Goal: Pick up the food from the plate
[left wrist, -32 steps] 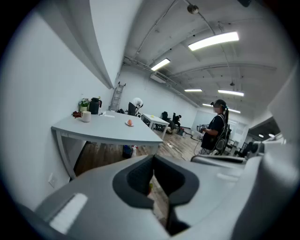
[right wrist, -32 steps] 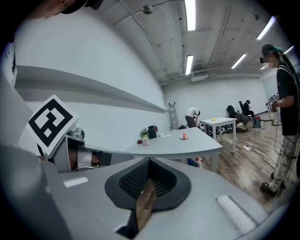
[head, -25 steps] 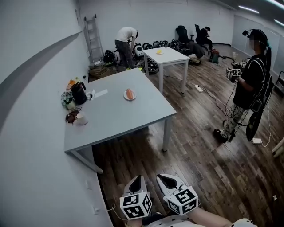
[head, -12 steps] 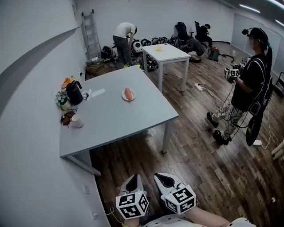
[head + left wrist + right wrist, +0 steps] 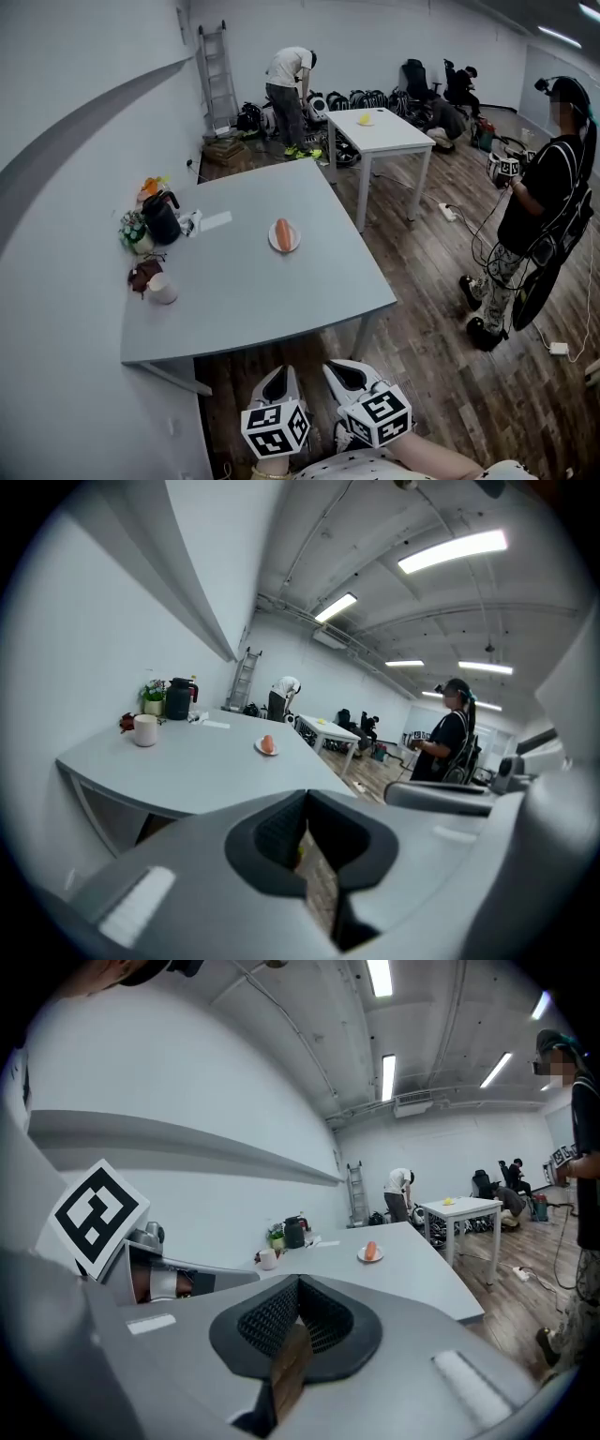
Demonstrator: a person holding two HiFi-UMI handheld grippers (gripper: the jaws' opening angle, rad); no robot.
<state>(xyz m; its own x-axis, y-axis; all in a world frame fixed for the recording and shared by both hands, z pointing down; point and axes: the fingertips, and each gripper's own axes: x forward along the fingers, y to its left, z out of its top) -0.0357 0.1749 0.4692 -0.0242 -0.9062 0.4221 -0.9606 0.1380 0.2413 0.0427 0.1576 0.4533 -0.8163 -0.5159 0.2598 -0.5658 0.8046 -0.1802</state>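
**Food waits mid-table as two closed grippers hang short of the edge**

A grey tabletop (image 5: 234, 300) fills the centre-left of the head view, set against a white wall. Wooden floor (image 5: 441, 375) runs off to the right. A person (image 5: 544, 197) in dark clothes stands at the right edge of the frame, and a smaller white table (image 5: 380, 131) sits near the upper middle.

At the bottom centre, the left gripper (image 5: 275, 384) and right gripper (image 5: 352, 377) hang side by side over the floor, short of the tabletop's near edge. Each gripper's own view shows its fingers (image 5: 267, 832) pressed together with nothing between them.

A dark kettle (image 5: 161, 217) and a pale cup (image 5: 162, 289) stand by the wall at the left of the tabletop, well apart from the target. That target is a small white plate (image 5: 273, 244) at mid-frame, nearer the tabletop's right side. The orange-pink food (image 5: 283, 231) lies on it, untouched.

The step in hand looks like the approach. To do it well, one gripper would have to be carried forward over the bare tabletop and its fingers spread before it comes down. They should straddle the food across its narrow width. A gentle close seems wise, since the piece looks soft and the light plate might slide or lift with it.
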